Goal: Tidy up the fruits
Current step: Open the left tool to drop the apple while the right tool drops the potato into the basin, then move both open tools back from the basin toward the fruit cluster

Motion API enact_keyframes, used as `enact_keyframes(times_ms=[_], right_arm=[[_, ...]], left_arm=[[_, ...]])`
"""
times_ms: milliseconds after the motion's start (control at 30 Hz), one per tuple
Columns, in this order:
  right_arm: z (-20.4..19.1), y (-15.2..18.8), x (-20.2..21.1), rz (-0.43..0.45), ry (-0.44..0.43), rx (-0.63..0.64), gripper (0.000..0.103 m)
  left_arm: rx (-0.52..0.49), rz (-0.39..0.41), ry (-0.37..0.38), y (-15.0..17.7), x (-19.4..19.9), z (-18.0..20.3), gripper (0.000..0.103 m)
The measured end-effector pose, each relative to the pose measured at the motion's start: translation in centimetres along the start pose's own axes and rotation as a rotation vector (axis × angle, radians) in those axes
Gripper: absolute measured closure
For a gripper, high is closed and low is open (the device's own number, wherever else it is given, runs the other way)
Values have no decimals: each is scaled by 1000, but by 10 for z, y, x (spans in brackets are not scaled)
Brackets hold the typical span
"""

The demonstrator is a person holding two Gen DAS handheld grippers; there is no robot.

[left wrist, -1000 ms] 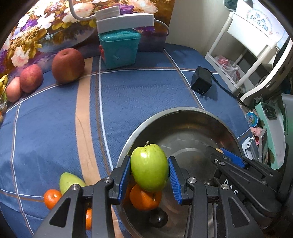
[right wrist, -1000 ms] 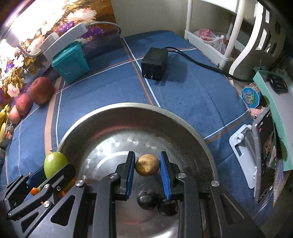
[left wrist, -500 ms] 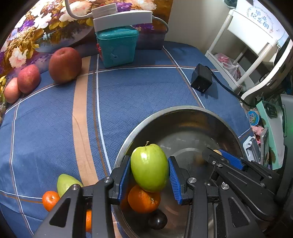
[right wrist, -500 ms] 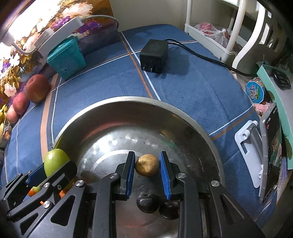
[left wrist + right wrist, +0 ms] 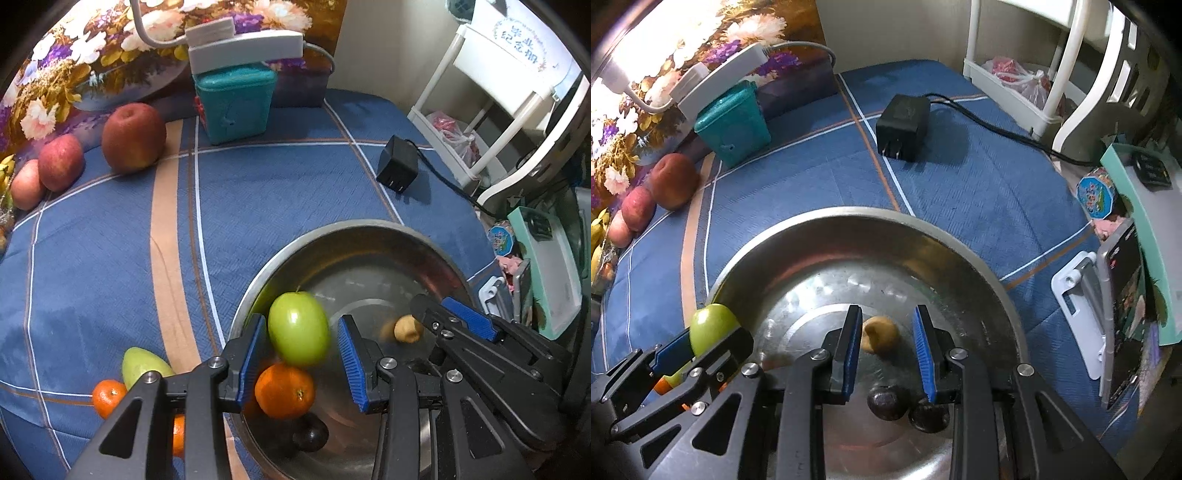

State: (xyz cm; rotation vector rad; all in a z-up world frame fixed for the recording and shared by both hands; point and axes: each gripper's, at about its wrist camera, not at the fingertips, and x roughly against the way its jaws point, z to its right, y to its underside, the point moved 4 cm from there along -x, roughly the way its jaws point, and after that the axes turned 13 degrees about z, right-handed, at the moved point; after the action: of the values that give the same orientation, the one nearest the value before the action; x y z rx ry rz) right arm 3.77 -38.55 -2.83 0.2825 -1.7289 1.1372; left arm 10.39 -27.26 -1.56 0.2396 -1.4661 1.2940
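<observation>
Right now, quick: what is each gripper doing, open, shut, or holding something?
Left gripper: open; apple sits between the pads with a gap beside it, not gripped.
Right gripper: open; small brown fruit between the pads, not gripped.

— What sort of place?
— A home, seemingly: blue plaid cloth (image 5: 277, 206), floral picture (image 5: 92, 55), white plastic rack (image 5: 491, 122), phone charger (image 5: 903, 127), loose apples (image 5: 133, 136).
</observation>
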Motion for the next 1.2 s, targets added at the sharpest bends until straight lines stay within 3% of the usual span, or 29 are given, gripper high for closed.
enact_keyframes(times_ms=[367,733,1200], right_arm=[[-1,-2,15,14,14,17,73],[-15,6,30,13,24,55,73],[-35,28,47,-9,68,34,73]], left_arm=[[25,22,-44,-2,22,-19,59],[57,30,-171,16,49,-69,59],[98,50,-248,38,68,-110,59]])
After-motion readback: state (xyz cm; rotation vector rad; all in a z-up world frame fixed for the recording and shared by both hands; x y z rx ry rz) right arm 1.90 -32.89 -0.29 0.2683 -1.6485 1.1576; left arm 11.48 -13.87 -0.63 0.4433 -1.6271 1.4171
